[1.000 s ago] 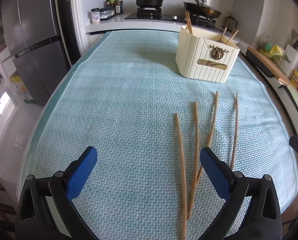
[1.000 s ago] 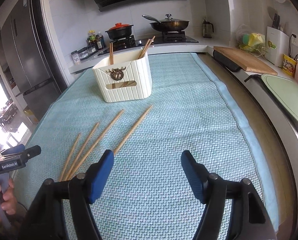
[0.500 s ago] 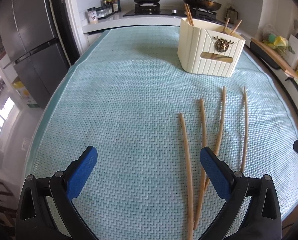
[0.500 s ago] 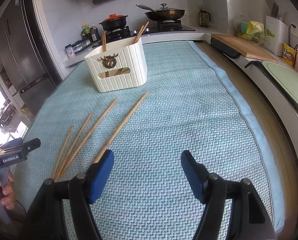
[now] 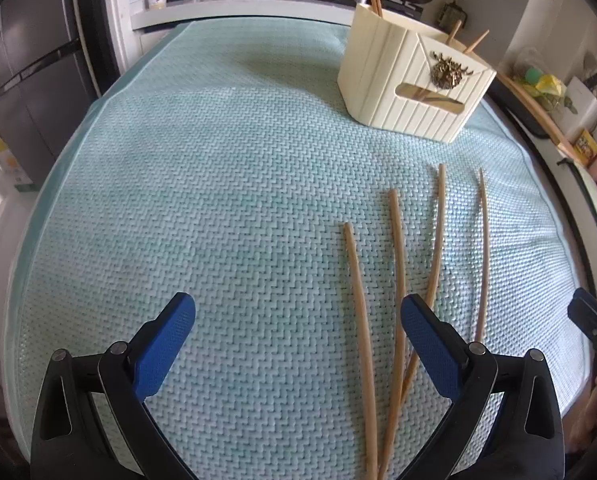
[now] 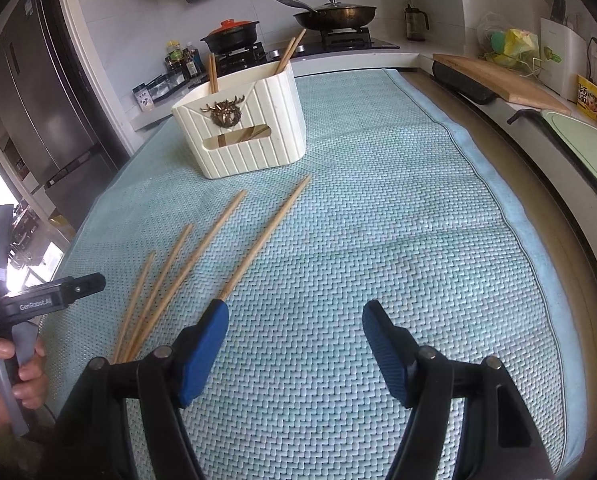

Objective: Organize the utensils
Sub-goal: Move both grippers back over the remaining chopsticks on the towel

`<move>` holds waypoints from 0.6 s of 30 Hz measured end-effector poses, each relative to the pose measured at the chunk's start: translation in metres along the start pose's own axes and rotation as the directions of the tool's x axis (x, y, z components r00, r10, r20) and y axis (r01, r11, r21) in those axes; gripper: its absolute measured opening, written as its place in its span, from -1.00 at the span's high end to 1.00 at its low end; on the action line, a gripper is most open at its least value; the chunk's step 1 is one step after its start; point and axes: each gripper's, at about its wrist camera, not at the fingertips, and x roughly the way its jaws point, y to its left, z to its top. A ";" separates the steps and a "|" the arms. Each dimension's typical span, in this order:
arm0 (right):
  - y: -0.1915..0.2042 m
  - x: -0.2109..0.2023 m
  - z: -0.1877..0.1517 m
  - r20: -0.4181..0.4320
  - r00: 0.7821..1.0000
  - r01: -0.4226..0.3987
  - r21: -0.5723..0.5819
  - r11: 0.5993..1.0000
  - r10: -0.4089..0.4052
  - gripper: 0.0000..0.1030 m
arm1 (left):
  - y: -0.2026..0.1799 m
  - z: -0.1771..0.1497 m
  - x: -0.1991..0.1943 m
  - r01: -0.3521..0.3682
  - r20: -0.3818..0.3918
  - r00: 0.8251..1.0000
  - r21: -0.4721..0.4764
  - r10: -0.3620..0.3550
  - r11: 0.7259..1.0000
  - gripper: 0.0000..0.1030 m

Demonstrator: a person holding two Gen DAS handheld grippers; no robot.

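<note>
Several wooden chopsticks point(image 5: 397, 280) lie loose on the light blue woven mat point(image 5: 218, 200), fanned out with their near ends crossing. A cream ribbed utensil holder point(image 5: 410, 80) stands behind them with a few chopsticks upright in it. My left gripper point(image 5: 294, 312) hovers open above the mat, its right finger over the near ends of the chopsticks. In the right wrist view the same chopsticks point(image 6: 202, 248) lie to the left of my right gripper point(image 6: 294, 316), which is open and empty; the rightmost chopstick ends just ahead of its left finger. The holder point(image 6: 242, 128) stands beyond.
A stove with a red-lidded pot point(image 6: 230, 34) and a pan point(image 6: 334, 12) stands behind the mat, a fridge point(image 6: 30, 100) at left. A wooden cutting board point(image 6: 498, 80) and a sink edge run along the right. A person's hand point(image 6: 6, 376) holds the left gripper's handle.
Both grippers have sunk and tipped downward toward the mat. The left one has shifted so the chopsticks lie nearer its right finger. Jaws stay as wide as before.
</note>
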 end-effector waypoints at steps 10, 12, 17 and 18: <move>-0.011 0.022 0.038 -0.033 0.999 -0.037 -0.001 0.999 0.037 -0.38 | -0.009 0.004 0.044 -0.118 -0.063 0.991 0.056 0.122 0.991 -0.98; -0.017 0.040 0.055 -0.067 0.997 -0.042 0.015 0.999 0.043 -0.38 | -0.010 0.005 0.044 -0.114 -0.059 0.991 0.059 0.117 0.992 -0.98; -0.018 0.099 0.091 -0.172 0.983 -0.054 0.055 0.997 0.063 -0.25 | -0.013 0.011 0.047 -0.117 -0.061 0.991 0.069 0.121 0.991 -0.98; -0.015 0.110 0.096 -0.189 0.979 -0.069 0.063 0.996 0.080 -0.21 | -0.015 0.014 0.049 -0.120 -0.061 0.990 0.071 0.125 0.990 -0.98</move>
